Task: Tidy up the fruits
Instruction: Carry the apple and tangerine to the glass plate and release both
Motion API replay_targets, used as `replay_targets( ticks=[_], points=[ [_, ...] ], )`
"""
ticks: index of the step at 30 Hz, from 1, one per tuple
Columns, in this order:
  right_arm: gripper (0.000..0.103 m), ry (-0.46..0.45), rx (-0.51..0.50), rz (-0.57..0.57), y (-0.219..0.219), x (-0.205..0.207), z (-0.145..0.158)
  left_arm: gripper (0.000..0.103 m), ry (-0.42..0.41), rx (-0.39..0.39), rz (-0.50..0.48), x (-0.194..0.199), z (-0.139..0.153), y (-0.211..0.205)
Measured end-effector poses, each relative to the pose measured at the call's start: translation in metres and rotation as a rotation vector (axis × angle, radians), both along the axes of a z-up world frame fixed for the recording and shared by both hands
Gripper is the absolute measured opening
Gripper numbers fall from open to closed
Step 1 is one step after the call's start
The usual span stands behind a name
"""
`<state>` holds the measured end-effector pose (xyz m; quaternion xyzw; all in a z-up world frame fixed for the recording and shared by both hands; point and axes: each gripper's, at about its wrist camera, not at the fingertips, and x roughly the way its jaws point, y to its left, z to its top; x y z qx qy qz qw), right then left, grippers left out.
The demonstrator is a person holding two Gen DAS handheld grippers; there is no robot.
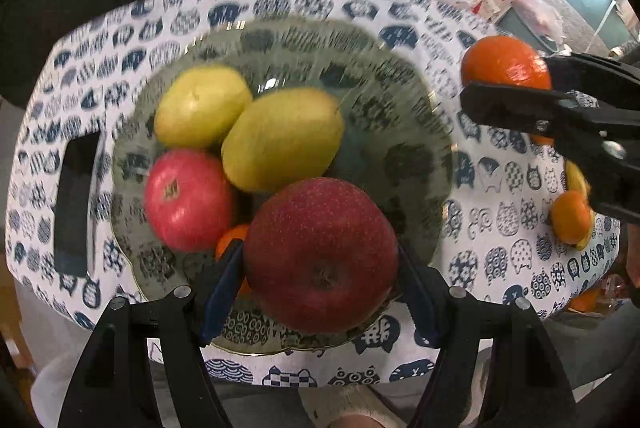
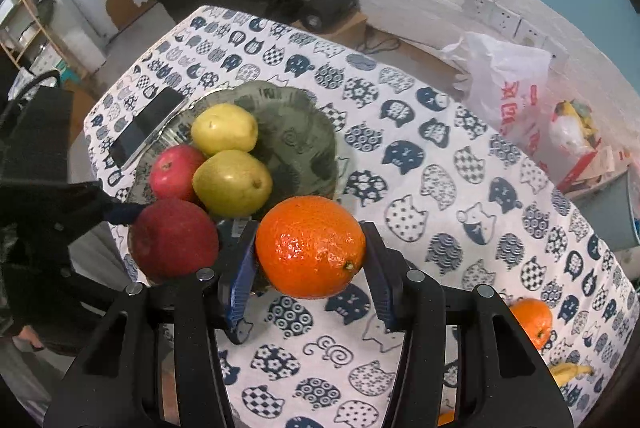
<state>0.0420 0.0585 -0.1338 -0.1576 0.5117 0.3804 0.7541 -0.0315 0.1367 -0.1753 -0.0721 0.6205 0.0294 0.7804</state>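
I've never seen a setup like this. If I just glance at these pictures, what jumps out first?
Two big fruits held in black clamps fill the foreground: the left gripper clasps a dark red apple over the near rim of a glass bowl, and the right gripper clasps a shiny orange beside that bowl. Inside the bowl sit two yellow-green pears and a smaller pink-red apple, on a cat-patterned tablecloth.

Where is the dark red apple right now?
The dark red apple sits clamped in the left gripper, over the near rim of the glass bowl, beside the pink-red apple and a pear.
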Motion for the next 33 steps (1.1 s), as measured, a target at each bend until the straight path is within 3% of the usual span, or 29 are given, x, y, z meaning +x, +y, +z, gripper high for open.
replay_targets(
  ticks=[7,11,15,33],
  points=[
    [0.05,0.039,-0.008,0.025,0.017,-0.007,-0.017,0.076,-0.007,-0.014,-0.019,-0.001,0.003,-0.003],
    [0.05,0.054,-0.022,0.042,0.024,-0.012,-0.027,0.08,-0.027,0.031,-0.012,-0.004,0.01,0.0],
    [0.05,0.061,-0.035,0.048,0.03,-0.013,-0.034,0.08,-0.028,0.023,0.017,-0.008,0.011,0.011],
    [0.057,0.044,-0.017,-0.015,0.024,-0.004,-0.025,0.08,-0.021,-0.004,0.039,-0.009,0.01,0.015]
  ],
)
